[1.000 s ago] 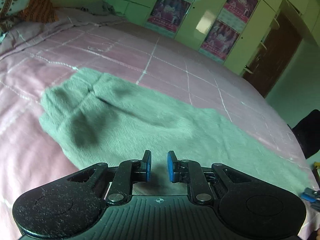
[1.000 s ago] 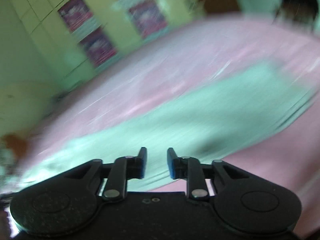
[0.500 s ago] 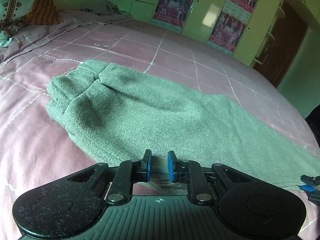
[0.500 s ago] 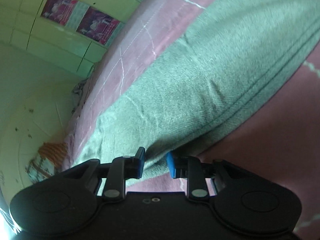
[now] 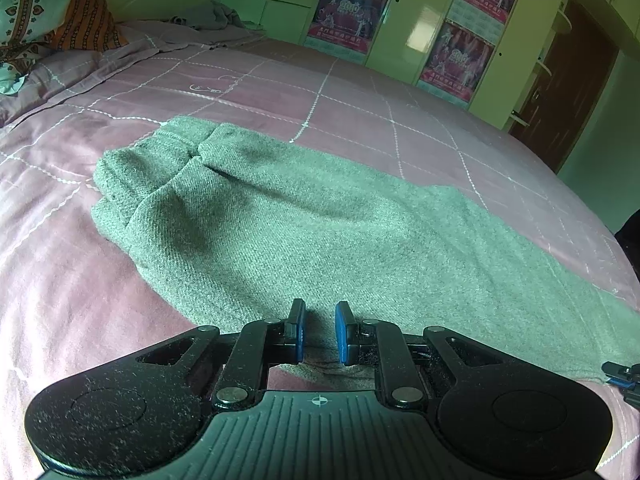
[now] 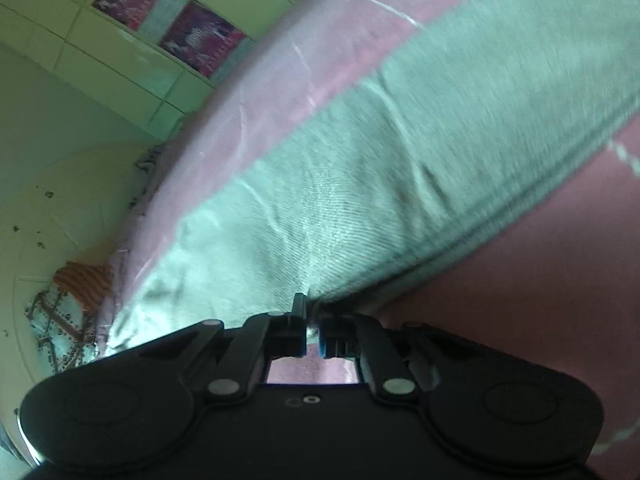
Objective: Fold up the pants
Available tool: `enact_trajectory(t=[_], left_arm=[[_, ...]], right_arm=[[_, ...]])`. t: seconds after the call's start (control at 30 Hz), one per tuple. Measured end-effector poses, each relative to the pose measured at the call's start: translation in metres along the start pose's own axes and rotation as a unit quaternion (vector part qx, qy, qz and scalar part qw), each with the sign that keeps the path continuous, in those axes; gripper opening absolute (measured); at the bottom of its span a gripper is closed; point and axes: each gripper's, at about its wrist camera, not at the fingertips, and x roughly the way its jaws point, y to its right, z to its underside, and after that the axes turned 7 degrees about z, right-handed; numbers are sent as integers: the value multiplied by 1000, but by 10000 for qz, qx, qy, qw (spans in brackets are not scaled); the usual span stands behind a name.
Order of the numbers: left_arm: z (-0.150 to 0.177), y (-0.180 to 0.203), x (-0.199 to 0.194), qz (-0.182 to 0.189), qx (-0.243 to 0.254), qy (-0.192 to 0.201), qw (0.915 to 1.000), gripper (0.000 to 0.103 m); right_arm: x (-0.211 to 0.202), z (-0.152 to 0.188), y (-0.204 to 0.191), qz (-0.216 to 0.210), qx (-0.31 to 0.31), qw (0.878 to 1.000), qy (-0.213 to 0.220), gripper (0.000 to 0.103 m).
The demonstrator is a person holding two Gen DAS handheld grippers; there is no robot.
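Note:
Green knit pants (image 5: pixel 304 232) lie flat across the pink bed, folded lengthwise, the waistband end at the far left. My left gripper (image 5: pixel 319 334) is open, its blue pads low over the pants' near edge with cloth between them. In the right wrist view the pants (image 6: pixel 420 152) fill the middle; my right gripper (image 6: pixel 313 326) is shut on the pants' near edge, pinching a fold of cloth. The right gripper's tip (image 5: pixel 624 374) shows at the far right of the left wrist view, at the pants' edge.
The pink checked bedspread (image 5: pixel 100 320) covers the whole bed. Patterned pillows (image 5: pixel 44 12) sit at the far left. A green wardrobe with posters (image 5: pixel 456 56) and a brown door (image 5: pixel 568 80) stand beyond the bed.
My right gripper has closed on the pants' near edge and pinched up the cloth. My left gripper has stayed open and settled lower toward the pants' edge.

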Motion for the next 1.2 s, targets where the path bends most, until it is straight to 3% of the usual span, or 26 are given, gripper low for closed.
enact_trajectory(t=[0.17,0.27,0.37,0.43,0.47,0.53,0.57,0.73,0.83,0.97,1.07,1.2], left_arm=[[-2,-2,-10,69,-104,346,9993,16],[-9,-11,-32,-45,-296,877,9957,16],[-17,-32,-52,-471,-591,1353,9879,16],[-24,-49,-56,-792,-789,1410,9837,18],[-28,-57,-56,-941,-880,1381,9820,23],[-33,-71,-55,-1292,-1026,1407,9762,67],[-35,-76,-54,-1413,-1067,1425,9738,71],[-52,-92,-31,-1160,-1042,1013,9826,68],[-57,-102,-18,-1011,-1181,767,9849,53],[-52,-117,-10,-674,-1596,715,9823,50],[-49,-128,-7,-648,-1845,865,9769,29],[-47,-137,-1,-526,-2018,902,9738,26]], right_arm=[[-12,-2,-7,-21,-206,9998,66,23],[-30,2,-18,101,-866,9959,239,24],[-40,-8,-37,204,-1720,9831,588,24],[-33,-26,-52,94,-1982,9779,666,24],[-26,-37,-62,21,-2110,9751,685,25],[-6,-55,-90,-167,-2486,9658,718,28],[6,-63,-105,-241,-2668,9608,717,30],[85,-92,-175,-457,-3354,9405,287,34],[129,-95,-206,-498,-3756,9254,-23,34],[180,-99,-231,-464,-4072,9112,-414,34],[204,-101,-236,-483,-4171,9055,-611,34],[223,-103,-235,-676,-4191,8998,-1008,33]])
